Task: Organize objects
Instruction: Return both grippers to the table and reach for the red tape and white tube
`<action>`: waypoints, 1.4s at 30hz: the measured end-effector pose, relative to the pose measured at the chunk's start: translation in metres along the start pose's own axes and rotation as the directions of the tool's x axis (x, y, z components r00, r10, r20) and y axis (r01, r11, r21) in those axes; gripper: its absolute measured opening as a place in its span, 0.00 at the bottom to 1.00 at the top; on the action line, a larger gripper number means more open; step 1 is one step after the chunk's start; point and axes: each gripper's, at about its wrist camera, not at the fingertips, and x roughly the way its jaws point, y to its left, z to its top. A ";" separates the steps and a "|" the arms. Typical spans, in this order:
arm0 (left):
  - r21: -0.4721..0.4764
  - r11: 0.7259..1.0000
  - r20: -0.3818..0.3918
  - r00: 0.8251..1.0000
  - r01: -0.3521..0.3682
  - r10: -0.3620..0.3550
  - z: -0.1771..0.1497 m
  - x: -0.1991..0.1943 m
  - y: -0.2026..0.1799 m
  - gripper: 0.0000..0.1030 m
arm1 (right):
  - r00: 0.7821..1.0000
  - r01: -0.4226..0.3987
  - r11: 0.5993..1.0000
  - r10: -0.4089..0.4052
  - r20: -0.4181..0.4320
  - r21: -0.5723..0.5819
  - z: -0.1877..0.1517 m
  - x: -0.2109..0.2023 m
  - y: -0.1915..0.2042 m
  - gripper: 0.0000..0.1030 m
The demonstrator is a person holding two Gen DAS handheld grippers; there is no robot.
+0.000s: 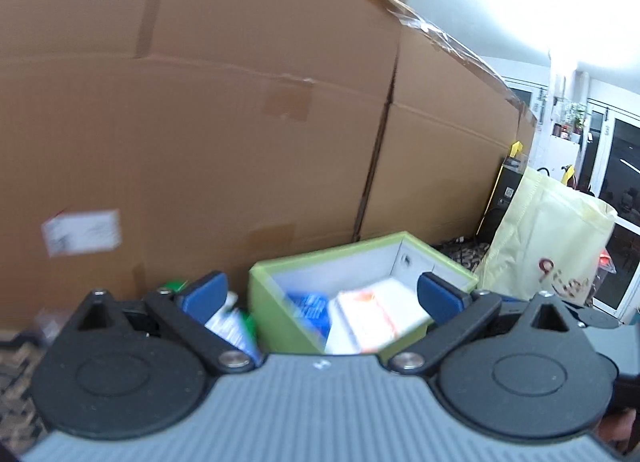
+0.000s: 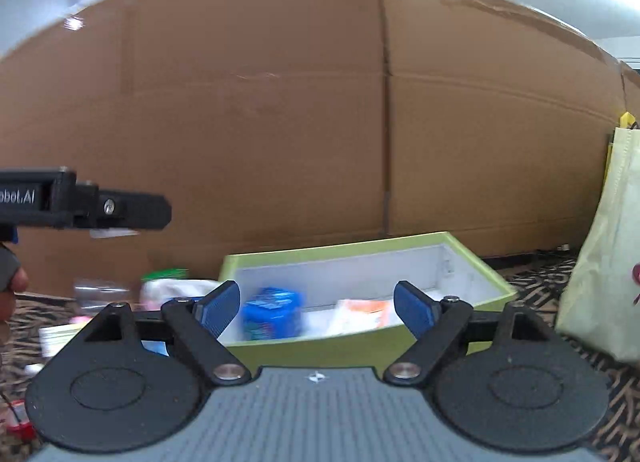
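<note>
Green is the colour of the box [image 1: 280, 302] in the left wrist view, and it is white inside. It sits on a patterned floor [image 1: 16, 374], right in front of a big cardboard wall [image 1: 200, 121]. The left gripper [image 1: 322, 296] hangs just above the near side of the box. Its blue fingers [image 1: 206, 294] are spread wide and hold nothing. Inside the box lie a blue pack [image 1: 310, 312] and a white and orange pack [image 1: 372, 318]. Just left of the box, outside it, is a white and green pack [image 1: 234, 326]. A pale yellow bag [image 1: 548, 238] stands to the right of the box. This view is blurry, so small things are hard to tell.

In the right wrist view, the right gripper [image 2: 316, 306] faces the same box [image 2: 360, 346] from the front. Its fingers [image 2: 218, 308] are wide apart too, with nothing between them. The blue pack [image 2: 272, 314] stands in the left part of the box, and the white and orange pack [image 2: 362, 314] lies beside it. The left gripper [image 2: 132, 211] shows at the left edge, up above the floor [image 2: 532, 282]. Under it, left of the box, more things lie loose: a clear bag [image 2: 100, 290], a white pack [image 2: 176, 290] with green behind it, and some flat white things [image 2: 60, 336]. The bag [image 2: 604, 262] stands at the right.

So it looks like the job is partly done. Two packs are in the box, and a few things on the floor seem left to put away.
</note>
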 end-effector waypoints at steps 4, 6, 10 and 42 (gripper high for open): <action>-0.043 0.996 -0.015 0.996 -0.084 0.084 -0.033 -0.046 0.017 1.00 | 0.998 -0.067 0.997 0.067 -0.003 -0.028 -0.023 -0.019 0.032 0.85; -0.064 0.986 -0.031 0.988 -0.154 0.152 -0.049 -0.076 0.037 1.00 | 0.996 -0.090 0.994 0.089 -0.020 -0.062 -0.034 -0.024 0.049 0.85; -0.042 0.964 -0.096 0.962 -0.261 0.257 -0.083 -0.103 0.060 1.00 | 0.984 -0.173 0.975 0.164 -0.072 -0.138 -0.051 -0.027 0.078 0.83; 0.030 0.992 -0.332 0.935 -0.124 0.128 -0.146 -0.101 0.086 0.44 | 0.894 -0.333 0.929 0.255 -0.369 -0.164 -0.100 -0.034 0.139 0.31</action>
